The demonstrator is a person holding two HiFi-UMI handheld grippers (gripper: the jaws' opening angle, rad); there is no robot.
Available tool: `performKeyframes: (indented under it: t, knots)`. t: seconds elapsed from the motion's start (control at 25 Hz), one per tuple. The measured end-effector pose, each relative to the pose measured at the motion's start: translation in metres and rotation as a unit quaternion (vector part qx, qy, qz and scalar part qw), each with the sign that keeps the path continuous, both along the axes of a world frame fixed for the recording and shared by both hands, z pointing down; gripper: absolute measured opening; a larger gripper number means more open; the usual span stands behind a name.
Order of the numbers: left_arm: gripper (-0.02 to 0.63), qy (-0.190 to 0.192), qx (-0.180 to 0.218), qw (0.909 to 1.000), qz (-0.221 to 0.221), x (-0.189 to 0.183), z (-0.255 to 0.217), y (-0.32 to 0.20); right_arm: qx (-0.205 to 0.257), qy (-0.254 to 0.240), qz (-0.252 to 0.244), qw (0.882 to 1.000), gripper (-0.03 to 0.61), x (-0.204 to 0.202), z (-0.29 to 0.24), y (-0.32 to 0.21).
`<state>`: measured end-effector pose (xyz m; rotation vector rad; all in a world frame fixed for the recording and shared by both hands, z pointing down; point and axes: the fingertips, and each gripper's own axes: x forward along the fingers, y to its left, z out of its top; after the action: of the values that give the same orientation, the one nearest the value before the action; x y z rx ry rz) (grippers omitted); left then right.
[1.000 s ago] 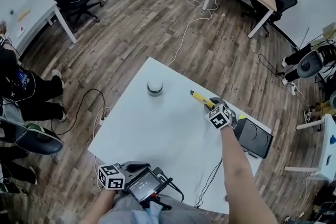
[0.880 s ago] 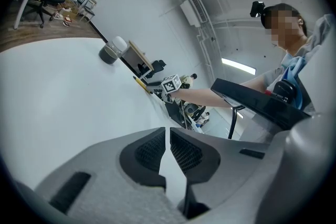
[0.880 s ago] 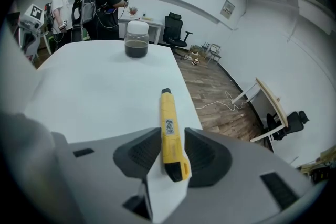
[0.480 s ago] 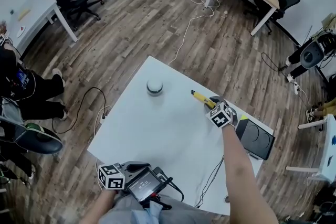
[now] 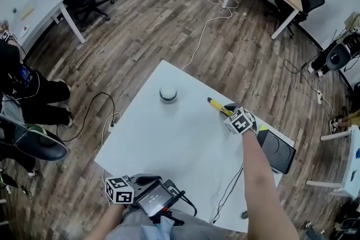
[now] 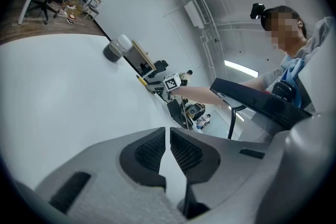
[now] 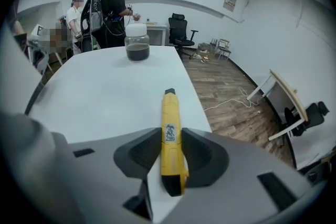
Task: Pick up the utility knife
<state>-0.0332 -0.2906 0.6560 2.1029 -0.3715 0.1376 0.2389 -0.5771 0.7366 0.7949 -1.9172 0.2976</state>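
Yellow knife (image 7: 170,139), one only, sits clamped between the jaws of the right tool (image 7: 171,157), near the white desk's (image 5: 169,143) edge. One lidded jar (image 5: 167,94) stands well apart, nothing between them. At the near edge, the left tool (image 6: 168,149) is closed on nothing.

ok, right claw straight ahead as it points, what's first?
Probably nothing: beyond the knife held in the right claw lies bare table; the jar sits left of that line, though depth is unclear.
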Motion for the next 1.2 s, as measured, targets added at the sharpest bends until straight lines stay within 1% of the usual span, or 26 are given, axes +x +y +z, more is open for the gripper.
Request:
performKeyframes:
  t: [0.24, 0.52, 0.64, 0.72, 0.92, 1.2]
  knots:
    - [0.02, 0.0, 0.003, 1.0, -0.004, -0.005, 0.001, -0.002, -0.029, -0.026, 0.023, 0.999, 0.114, 0.004, 0.007, -0.005]
    - [0.02, 0.001, 0.005, 0.9999, -0.009, -0.007, -0.002, 0.001, -0.031, -0.019, 0.034, 0.999, 0.114, 0.006, 0.006, -0.004]
    - [0.02, 0.001, 0.01, 0.9999, -0.01, -0.008, -0.004, 0.002, -0.021, -0.007, 0.049, 0.999, 0.114, 0.008, 0.007, -0.004]
    - [0.02, 0.001, 0.012, 0.9999, -0.01, -0.009, -0.004, 0.003, -0.006, 0.003, 0.055, 0.998, 0.114, 0.008, 0.007, -0.005]
    - [0.02, 0.0, 0.017, 0.9998, -0.01, -0.014, -0.007, 0.008, 0.028, 0.038, 0.05, 0.998, 0.114, -0.004, -0.002, -0.003]
    - [0.02, 0.002, 0.026, 0.9996, -0.013, -0.015, -0.013, 0.014, 0.062, 0.083, 0.035, 0.994, 0.114, -0.007, -0.004, 0.009]
